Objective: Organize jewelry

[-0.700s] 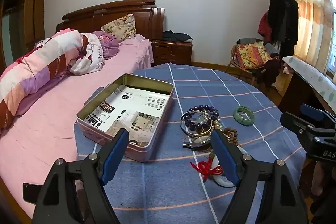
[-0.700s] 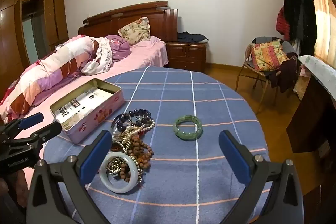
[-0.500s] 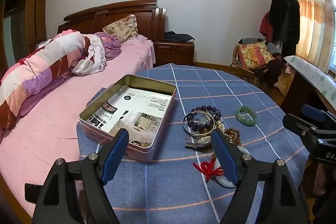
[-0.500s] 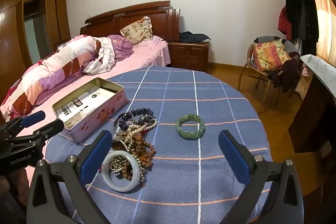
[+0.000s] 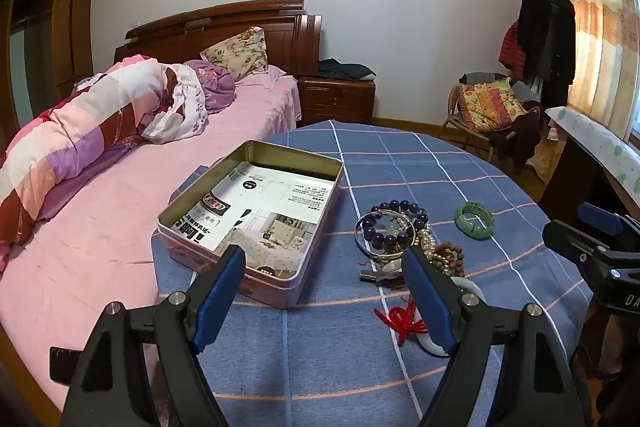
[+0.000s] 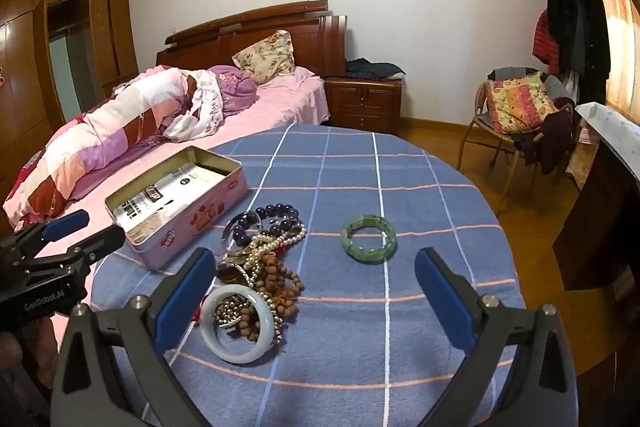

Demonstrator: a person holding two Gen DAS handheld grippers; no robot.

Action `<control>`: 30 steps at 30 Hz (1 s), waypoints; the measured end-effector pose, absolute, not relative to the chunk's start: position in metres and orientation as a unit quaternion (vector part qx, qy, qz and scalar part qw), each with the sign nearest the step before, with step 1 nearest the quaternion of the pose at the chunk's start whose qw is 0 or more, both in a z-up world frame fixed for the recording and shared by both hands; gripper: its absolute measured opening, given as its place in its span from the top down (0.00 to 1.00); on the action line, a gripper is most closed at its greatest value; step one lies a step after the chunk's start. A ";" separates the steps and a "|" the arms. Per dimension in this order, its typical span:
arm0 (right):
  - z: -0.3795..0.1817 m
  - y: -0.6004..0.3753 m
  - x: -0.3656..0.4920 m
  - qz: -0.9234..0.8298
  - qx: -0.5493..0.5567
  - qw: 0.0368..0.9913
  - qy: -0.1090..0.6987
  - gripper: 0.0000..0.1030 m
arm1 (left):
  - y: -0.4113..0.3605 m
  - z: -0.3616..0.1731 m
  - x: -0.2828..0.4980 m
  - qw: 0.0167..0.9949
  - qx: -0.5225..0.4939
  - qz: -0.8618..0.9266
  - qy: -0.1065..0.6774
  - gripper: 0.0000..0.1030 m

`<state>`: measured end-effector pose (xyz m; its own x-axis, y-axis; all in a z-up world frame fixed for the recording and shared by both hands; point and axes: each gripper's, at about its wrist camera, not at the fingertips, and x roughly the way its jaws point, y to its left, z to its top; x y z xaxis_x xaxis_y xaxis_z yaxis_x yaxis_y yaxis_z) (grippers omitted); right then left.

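We hold 2 open claws, left claw (image 5: 324, 291) and right claw (image 6: 314, 291) | view nudged closer to jewelry pile (image 6: 260, 267) | tin (image 5: 256, 215) empty, sorting unstarted

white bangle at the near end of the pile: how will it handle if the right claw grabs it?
The white bangle looks like a rigid, glossy ring, so probably stiff but slippery between the pads. It looks like stone or glass; if so, heavy for its size and breakable if dropped. Beads lie inside and against it, so lifting may drag them along.
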<state>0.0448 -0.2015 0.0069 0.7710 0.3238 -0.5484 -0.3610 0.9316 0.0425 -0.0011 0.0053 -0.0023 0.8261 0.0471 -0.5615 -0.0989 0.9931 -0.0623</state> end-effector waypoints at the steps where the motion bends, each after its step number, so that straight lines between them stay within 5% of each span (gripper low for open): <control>1: 0.007 -0.202 0.045 0.183 -0.032 0.940 0.286 0.02 | 0.006 -0.002 -0.001 0.954 -0.044 0.038 0.293 0.22; 30: 0.005 -0.199 0.045 0.185 -0.033 0.939 0.290 0.02 | 0.008 -0.002 0.000 0.953 -0.047 0.040 0.298 0.22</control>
<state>0.0449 -0.1994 0.0046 0.7642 0.3271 -0.5559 -0.3656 0.9297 0.0444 -0.0003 0.0083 -0.0022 0.8197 0.0489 -0.5708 -0.1050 0.9923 -0.0657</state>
